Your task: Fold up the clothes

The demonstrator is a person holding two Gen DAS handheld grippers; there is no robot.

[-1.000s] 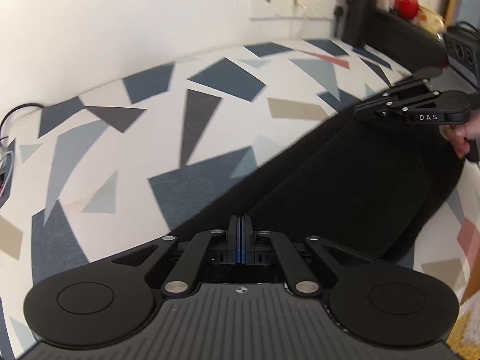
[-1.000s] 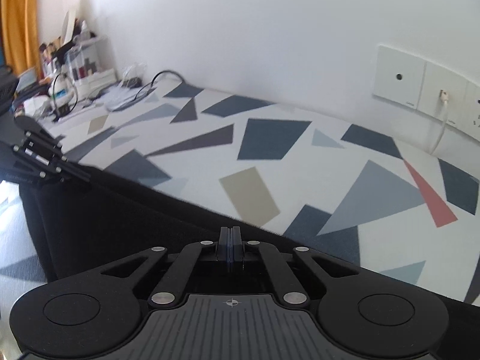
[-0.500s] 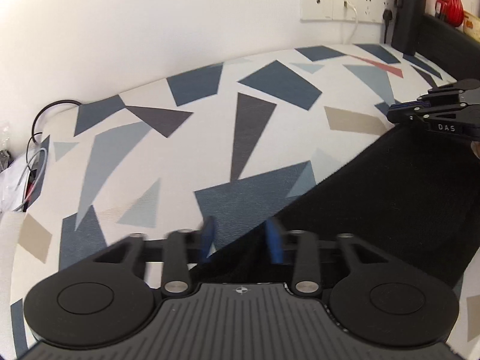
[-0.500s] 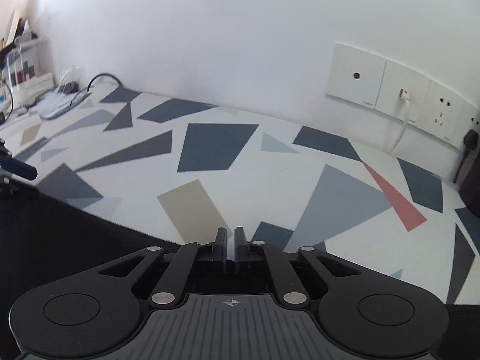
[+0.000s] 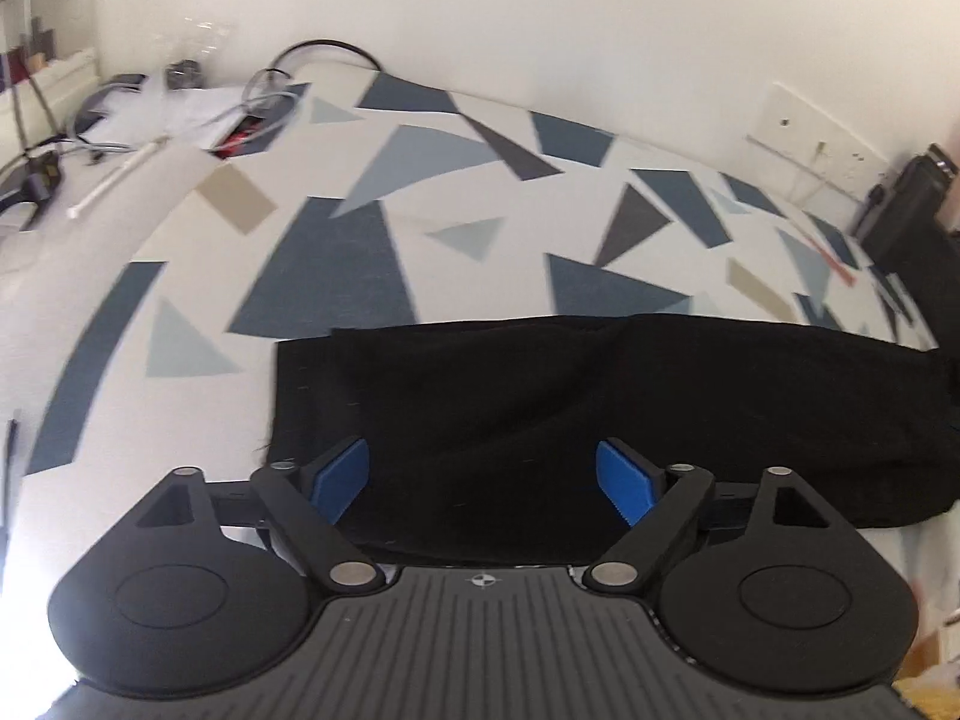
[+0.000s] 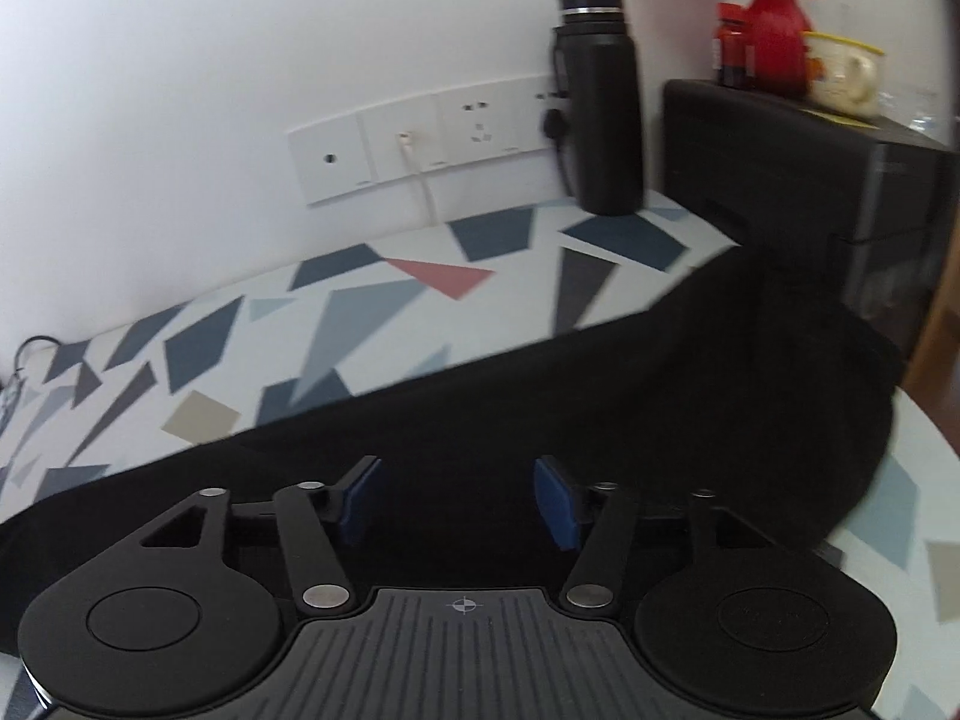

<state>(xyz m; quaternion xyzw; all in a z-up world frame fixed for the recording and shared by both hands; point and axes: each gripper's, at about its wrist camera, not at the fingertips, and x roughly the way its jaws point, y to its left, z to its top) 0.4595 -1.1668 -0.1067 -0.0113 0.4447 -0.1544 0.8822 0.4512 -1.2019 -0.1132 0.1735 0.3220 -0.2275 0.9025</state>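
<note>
Black garment (image 5: 600, 396) lies flat in a long folded strip on the patterned bedsheet (image 5: 336, 276), just ahead of and partly under both pairs of fingers. The left gripper (image 5: 483, 480) is spread wide and grasps nothing. The right gripper (image 6: 459, 501) is likewise spread and empty above the cloth.

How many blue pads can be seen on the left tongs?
2: one pad on the left, one pad on the right, wide apart above the black garment.
</note>
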